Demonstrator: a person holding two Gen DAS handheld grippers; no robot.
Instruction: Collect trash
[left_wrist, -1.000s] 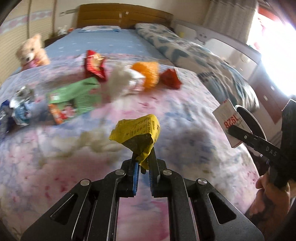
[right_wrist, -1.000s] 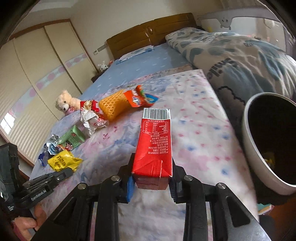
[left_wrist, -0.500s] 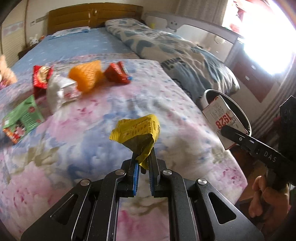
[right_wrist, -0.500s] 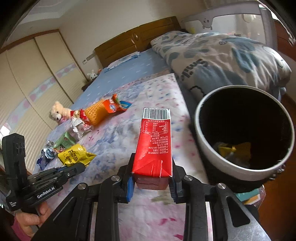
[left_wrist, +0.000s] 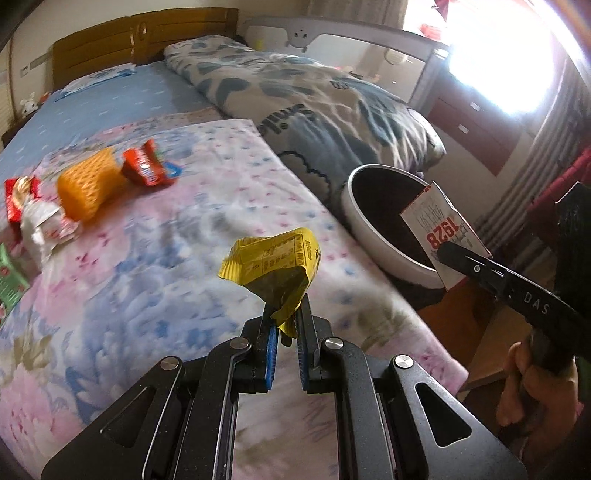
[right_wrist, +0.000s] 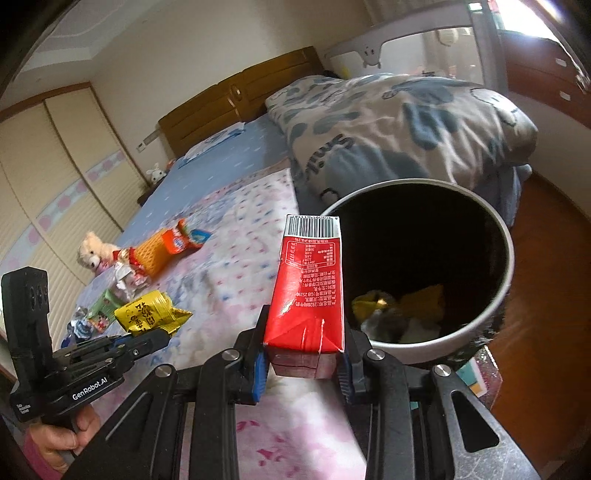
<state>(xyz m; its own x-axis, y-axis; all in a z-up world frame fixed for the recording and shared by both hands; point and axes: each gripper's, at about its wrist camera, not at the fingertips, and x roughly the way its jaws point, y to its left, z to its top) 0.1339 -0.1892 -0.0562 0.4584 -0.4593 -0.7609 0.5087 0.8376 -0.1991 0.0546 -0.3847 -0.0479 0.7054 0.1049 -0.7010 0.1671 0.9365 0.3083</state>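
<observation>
My left gripper (left_wrist: 285, 321) is shut on a crumpled yellow wrapper (left_wrist: 275, 264), held above the floral bedspread; it also shows in the right wrist view (right_wrist: 147, 314). My right gripper (right_wrist: 301, 363) is shut on a red drink carton (right_wrist: 308, 291), held just left of the trash bin's rim. The carton shows at the bin's edge in the left wrist view (left_wrist: 443, 232). The round white bin (right_wrist: 502, 291) with a black inside stands beside the bed and holds yellow and pale trash (right_wrist: 399, 310). It also shows in the left wrist view (left_wrist: 358, 218).
More trash lies on the bedspread (left_wrist: 166, 240): an orange mesh piece (left_wrist: 86, 182), a red wrapper (left_wrist: 147, 168), a white crumpled wrapper (left_wrist: 40, 221) and a green packet (left_wrist: 9, 280). A folded patterned quilt (left_wrist: 314, 99) lies behind the bin. A teddy bear (right_wrist: 92, 251) sits far left.
Both grippers have swung right toward the bin with their loads. The bin has come closer and larger in both views; the red carton now stands at its rim.
</observation>
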